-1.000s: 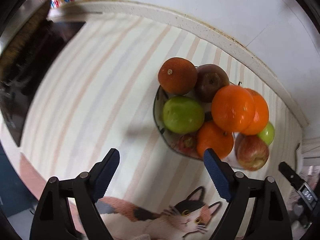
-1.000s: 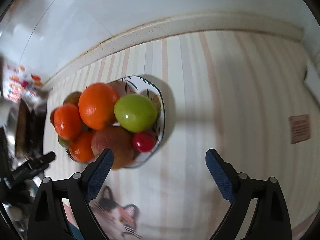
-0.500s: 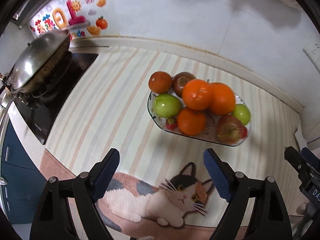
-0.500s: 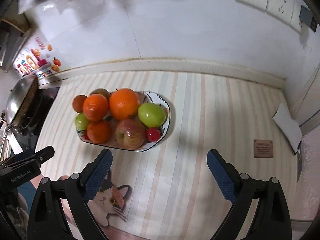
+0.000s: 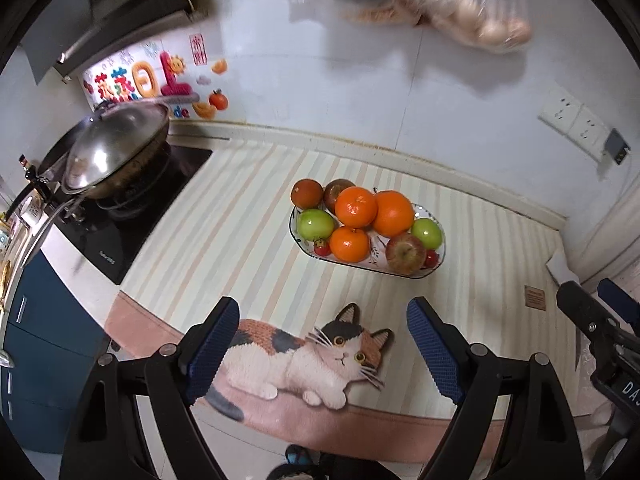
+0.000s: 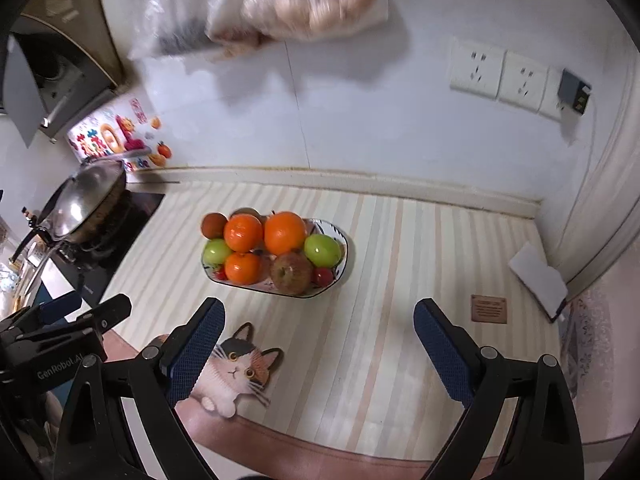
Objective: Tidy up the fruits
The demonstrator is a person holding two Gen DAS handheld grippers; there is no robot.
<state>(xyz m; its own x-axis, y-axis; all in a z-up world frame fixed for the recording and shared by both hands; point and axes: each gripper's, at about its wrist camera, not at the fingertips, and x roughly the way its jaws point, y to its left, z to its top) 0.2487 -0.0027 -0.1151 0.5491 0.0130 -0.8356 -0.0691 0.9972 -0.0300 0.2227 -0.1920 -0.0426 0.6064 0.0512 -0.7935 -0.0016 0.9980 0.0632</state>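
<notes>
Fruit plate (image 5: 427, 272) sits on striped mat (image 5: 224, 232) on counter, well beyond cat picture (image 5: 320, 356); piled with oranges (image 5: 356, 206), green apples (image 5: 316, 224), red apple (image 5: 405, 253).

Versus a second ago: both views pulled up and back, plate now small and farther, wok (image 5: 112, 152) left of plate, wall sockets (image 6: 496, 74) right, newly in view.

Left tongs (image 5: 320, 348) wide open, empty. Right tongs (image 6: 318, 348) wide open, empty, short of plate.

bright even indoor light, soft shadows, fisheye-bent edges, blurred hanging bags (image 5: 476, 4) up top
</notes>
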